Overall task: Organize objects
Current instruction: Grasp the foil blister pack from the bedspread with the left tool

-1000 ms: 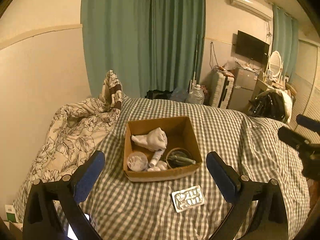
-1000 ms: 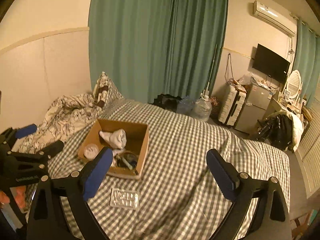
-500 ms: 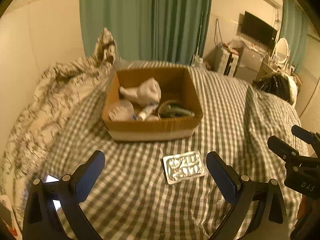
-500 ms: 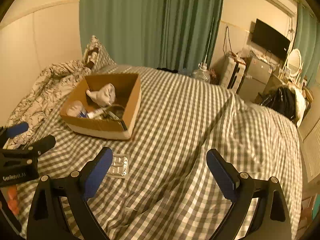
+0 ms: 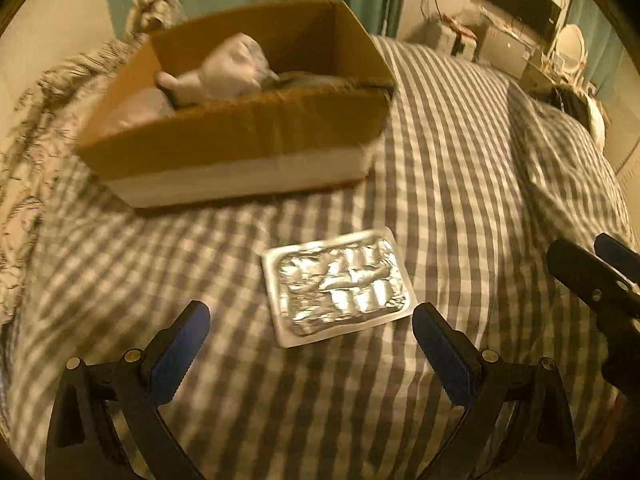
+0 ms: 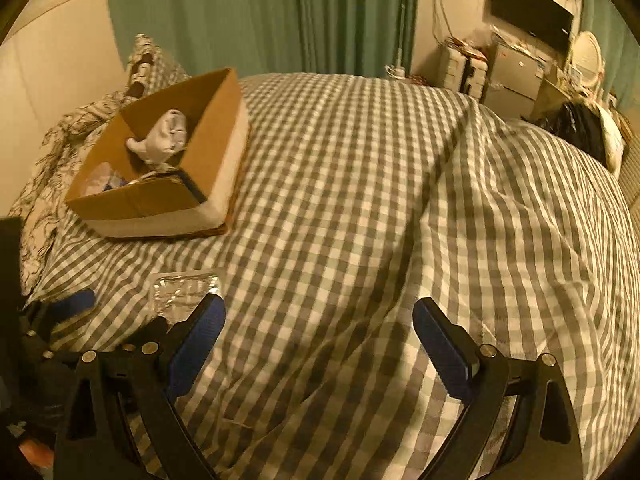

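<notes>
A silver foil blister pack (image 5: 338,286) lies flat on the checked bedspread, just ahead of my left gripper (image 5: 308,334), which is open and empty with the pack between the lines of its fingers. Behind it stands an open cardboard box (image 5: 240,148) holding a grey-white crumpled cloth (image 5: 228,70) and other items. In the right wrist view the pack (image 6: 184,294) lies at the lower left, partly behind the left finger of my open, empty right gripper (image 6: 320,332). The box (image 6: 160,200) sits at the left there.
A floral duvet (image 5: 20,168) is bunched at the left of the bed. A raised fold of the bedspread (image 6: 500,184) runs on the right. Green curtains (image 6: 260,16), a television (image 6: 532,12) and cluttered furniture stand beyond the bed.
Both grippers have come down and forward towards the bed. The blister pack and the box have grown much larger in the left wrist view. Both grippers have stayed open.
</notes>
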Motion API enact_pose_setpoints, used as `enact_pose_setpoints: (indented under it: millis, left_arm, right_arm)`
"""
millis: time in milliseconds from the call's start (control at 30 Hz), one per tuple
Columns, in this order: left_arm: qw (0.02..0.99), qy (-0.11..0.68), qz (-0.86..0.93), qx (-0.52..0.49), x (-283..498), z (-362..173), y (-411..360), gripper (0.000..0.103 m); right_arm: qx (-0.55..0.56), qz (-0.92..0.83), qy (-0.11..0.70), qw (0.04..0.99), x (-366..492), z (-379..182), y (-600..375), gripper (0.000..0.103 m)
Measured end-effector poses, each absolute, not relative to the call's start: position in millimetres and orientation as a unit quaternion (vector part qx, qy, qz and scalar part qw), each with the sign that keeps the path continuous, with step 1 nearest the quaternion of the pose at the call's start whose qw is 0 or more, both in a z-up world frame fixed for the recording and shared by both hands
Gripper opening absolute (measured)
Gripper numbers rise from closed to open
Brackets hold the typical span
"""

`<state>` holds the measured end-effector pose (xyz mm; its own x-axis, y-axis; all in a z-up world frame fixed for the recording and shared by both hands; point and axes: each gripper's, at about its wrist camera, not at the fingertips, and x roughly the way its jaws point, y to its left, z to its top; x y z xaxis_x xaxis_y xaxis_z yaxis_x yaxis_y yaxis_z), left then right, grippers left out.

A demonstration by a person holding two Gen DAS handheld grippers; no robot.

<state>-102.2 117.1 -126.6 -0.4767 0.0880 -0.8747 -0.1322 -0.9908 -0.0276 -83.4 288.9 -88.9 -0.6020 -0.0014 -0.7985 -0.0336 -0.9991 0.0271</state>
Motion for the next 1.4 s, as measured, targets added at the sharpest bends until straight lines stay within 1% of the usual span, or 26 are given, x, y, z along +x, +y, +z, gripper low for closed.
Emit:
enact_pose_setpoints:
  millis: [367,567,600,633,667,700,733,767,800,867,900,933,1033,1133,1233,1300,1400]
  left_arm:
    - [0.081,0.049,0.842,-0.53,-122.4,-157.7,147.0,0.103]
    - [0.09,0.015,0.833,-0.546,-129.1,-171.1,136.1,0.102]
    - [0.094,0.011,0.833,-0.546,-128.5,-170.7,134.8,0.099]
    - [0.098,0.007,0.833,-0.545,-127.4,-169.7,133.0,0.093]
    - [0.101,0.003,0.833,-0.544,-126.0,-168.4,131.0,0.09]
    - [0.104,-0.002,0.834,-0.543,-124.5,-167.6,128.8,0.084]
    - [0.107,-0.007,0.834,-0.542,-123.5,-166.4,125.9,0.074]
    - [0.106,-0.011,0.835,-0.54,-121.3,-164.5,121.9,0.07]
    - [0.106,-0.016,0.835,-0.54,-120.8,-163.8,118.0,0.062]
    - [0.106,-0.03,0.834,-0.541,-117.8,-161.2,110.1,0.053]
    - [0.105,-0.036,0.834,-0.541,-116.4,-159.5,106.0,0.044]
    - [0.103,-0.039,0.834,-0.54,-114.5,-157.6,102.9,0.04]
    - [0.101,-0.038,0.838,-0.535,-107.9,-148.4,96.1,0.04]
    - [0.085,-0.019,0.851,-0.517,-101.8,-136.7,90.6,0.041]
    - [0.075,0.028,0.864,-0.497,-109.9,-128.0,94.0,0.041]
    - [0.07,0.077,0.869,-0.483,-116.1,-128.1,97.3,0.041]
    - [0.091,0.097,0.866,-0.483,-129.5,-134.8,105.4,0.041]
  right_arm:
    - [-0.465,0.883,0.04,0.039,-93.5,-101.2,300.9,0.095]
    - [-0.471,0.88,0.036,0.047,-95.9,-107.5,301.0,0.095]
    - [-0.471,0.88,0.035,0.048,-95.3,-108.5,300.3,0.095]
    - [-0.471,0.88,0.034,0.05,-94.9,-109.1,300.2,0.095]
    - [-0.47,0.881,0.031,0.053,-94.2,-109.9,300.0,0.095]
    - [-0.469,0.881,0.029,0.054,-93.9,-110.5,299.8,0.095]
    - [-0.469,0.881,0.028,0.056,-93.3,-110.9,299.3,0.095]
    - [-0.467,0.882,0.025,0.058,-92.3,-110.8,298.7,0.095]
    - [-0.465,0.883,0.024,0.059,-91.2,-110.2,298.1,0.095]
    - [-0.457,0.887,0.02,0.061,-88.0,-107.9,296.9,0.095]
    - [-0.454,0.889,0.018,0.062,-86.6,-106.6,295.9,0.095]
    - [-0.449,0.891,0.014,0.062,-84.6,-105.1,294.5,0.095]
    - [-0.446,0.893,0.006,0.063,-82.9,-104.0,291.0,0.095]
    - [-0.446,0.893,0.002,0.063,-82.4,-104.0,288.6,0.095]
    - [-0.448,0.892,0.004,0.062,-83.0,-104.9,289.3,0.095]
    - [-0.451,0.89,0.007,0.06,-83.7,-106.6,290.0,0.095]
    - [-0.454,0.889,0.016,0.055,-84.0,-107.9,292.1,0.095]
